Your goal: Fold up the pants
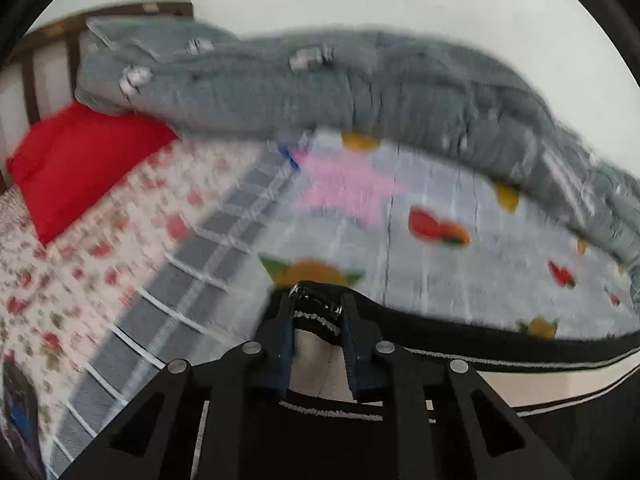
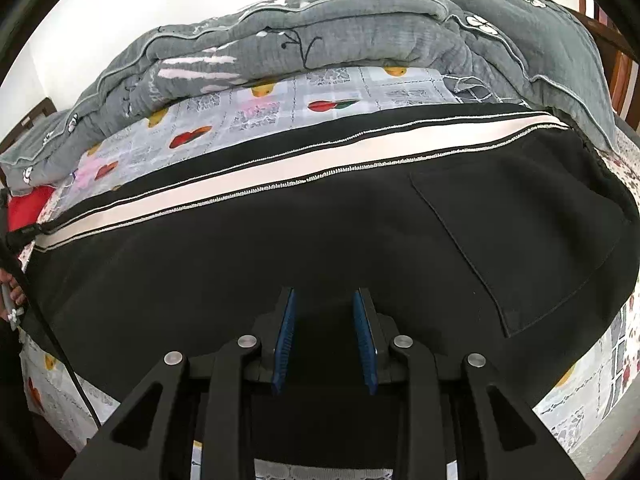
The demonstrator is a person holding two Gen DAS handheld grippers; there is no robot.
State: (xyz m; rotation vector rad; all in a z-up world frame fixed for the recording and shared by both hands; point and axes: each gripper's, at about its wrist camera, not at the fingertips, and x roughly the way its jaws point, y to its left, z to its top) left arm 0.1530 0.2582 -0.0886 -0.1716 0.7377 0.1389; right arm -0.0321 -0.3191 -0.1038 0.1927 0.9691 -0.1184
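Left hand-held gripper (image 1: 316,312): pinching the hem end of the pants (image 2: 320,248), where a small zipper pull and cream side stripe sit between its blue pads; the view is motion-blurred.
Right hand-held gripper (image 2: 325,320): jaws partly spread over the black cloth near the seat; whether any fabric is caught between the pads cannot be told, since only dark cloth shows there.
Pants: black with a cream stripe (image 2: 280,184) edged in white stitching, lying lengthwise across the bed (image 2: 592,392), back patch pocket (image 2: 532,248) facing up at the right end.
Bed: patterned sheet with fruit and a pink star, a floral sheet beside it.
Far side: a rolled grey quilt (image 2: 360,36) runs behind the pants, touching the waist end at the right; a red pillow (image 1: 80,168) lies past the leg end.
Done so far: legs appear stacked one on the other, judging by the single outline and stripe on top.
Left to do: the crosswise fold, leg end carried toward the waist, looks not yet made; the garment lies at full length.
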